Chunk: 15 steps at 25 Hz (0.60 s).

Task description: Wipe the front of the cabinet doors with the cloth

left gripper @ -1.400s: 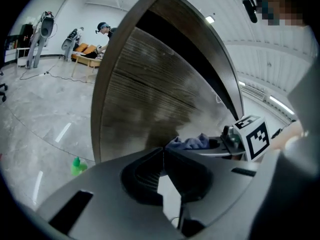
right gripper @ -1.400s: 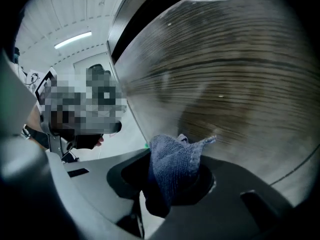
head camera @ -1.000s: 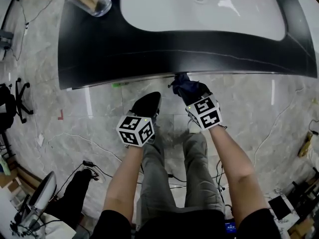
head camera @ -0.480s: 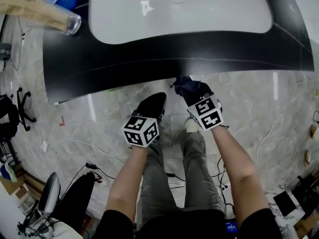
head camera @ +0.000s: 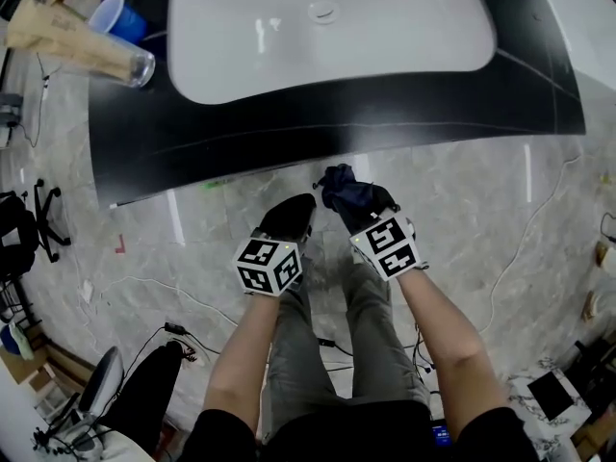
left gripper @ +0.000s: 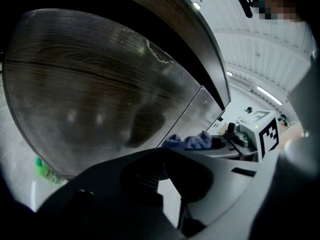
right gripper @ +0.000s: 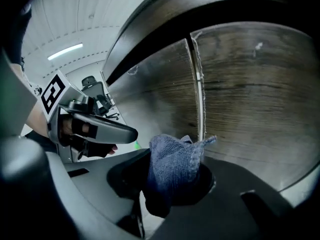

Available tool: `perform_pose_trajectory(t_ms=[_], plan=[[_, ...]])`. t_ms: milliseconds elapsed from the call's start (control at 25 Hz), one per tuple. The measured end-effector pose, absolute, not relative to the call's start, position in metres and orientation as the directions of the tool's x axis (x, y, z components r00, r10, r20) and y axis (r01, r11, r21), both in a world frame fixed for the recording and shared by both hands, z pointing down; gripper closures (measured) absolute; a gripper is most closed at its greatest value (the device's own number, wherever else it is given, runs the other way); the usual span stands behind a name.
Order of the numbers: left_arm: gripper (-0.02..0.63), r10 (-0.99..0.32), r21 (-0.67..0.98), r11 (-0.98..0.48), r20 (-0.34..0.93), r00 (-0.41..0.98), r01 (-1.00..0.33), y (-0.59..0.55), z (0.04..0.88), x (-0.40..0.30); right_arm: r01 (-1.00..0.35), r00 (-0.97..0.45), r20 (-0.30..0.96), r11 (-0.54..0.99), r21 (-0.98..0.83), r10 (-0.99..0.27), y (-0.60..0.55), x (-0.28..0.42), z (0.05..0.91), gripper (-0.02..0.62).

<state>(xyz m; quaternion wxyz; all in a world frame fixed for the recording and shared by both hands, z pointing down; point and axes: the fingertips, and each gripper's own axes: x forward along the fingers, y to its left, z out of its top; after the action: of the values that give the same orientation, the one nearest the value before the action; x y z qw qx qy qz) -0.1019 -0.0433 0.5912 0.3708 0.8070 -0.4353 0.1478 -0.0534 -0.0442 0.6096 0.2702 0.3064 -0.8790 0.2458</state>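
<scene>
The dark blue cloth (right gripper: 172, 166) is bunched in my right gripper (right gripper: 170, 179), which is shut on it. It is held up close to the wood-grain cabinet doors (right gripper: 260, 99), right by the vertical seam (right gripper: 198, 84) between them. In the head view the cloth (head camera: 343, 191) shows just below the black counter's front edge (head camera: 289, 166). My left gripper (left gripper: 165, 169) is shut with nothing in it and points at the left door (left gripper: 90, 89). It sits just left of the right gripper (head camera: 351, 205), and from its view the cloth (left gripper: 187, 142) is at its right.
The black counter holds a white basin (head camera: 327, 27), a clear cup with brown paper (head camera: 87, 41) and a blue cup (head camera: 120, 15). The person's legs (head camera: 375, 325) stand on the marble floor. Cables (head camera: 173, 330) and an office chair (head camera: 34, 210) lie to the left.
Both grippers have come closer together. The cloth now shows slightly below the counter's front edge instead of right against it. The head view has shifted, showing more of the basin.
</scene>
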Motion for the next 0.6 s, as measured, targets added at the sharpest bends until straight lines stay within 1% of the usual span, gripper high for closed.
perform_pose_trajectory(t_ms=[400, 600], plan=[[0.592, -0.641, 0.424, -0.344, 0.547, 0.539, -0.838, -0.027, 0.540, -0.091, -0.611, -0.722, 0.574, 0.745, -0.269, -0.385, 0.002, -0.034, 0.544, 0.486], [0.592, -0.678, 0.446, -0.309, 0.516, 0.523, -0.840, -0.018, 0.513, -0.077, -0.609, -0.726, 0.568, 0.745, -0.270, -0.388, 0.014, -0.014, 0.520, 0.486]])
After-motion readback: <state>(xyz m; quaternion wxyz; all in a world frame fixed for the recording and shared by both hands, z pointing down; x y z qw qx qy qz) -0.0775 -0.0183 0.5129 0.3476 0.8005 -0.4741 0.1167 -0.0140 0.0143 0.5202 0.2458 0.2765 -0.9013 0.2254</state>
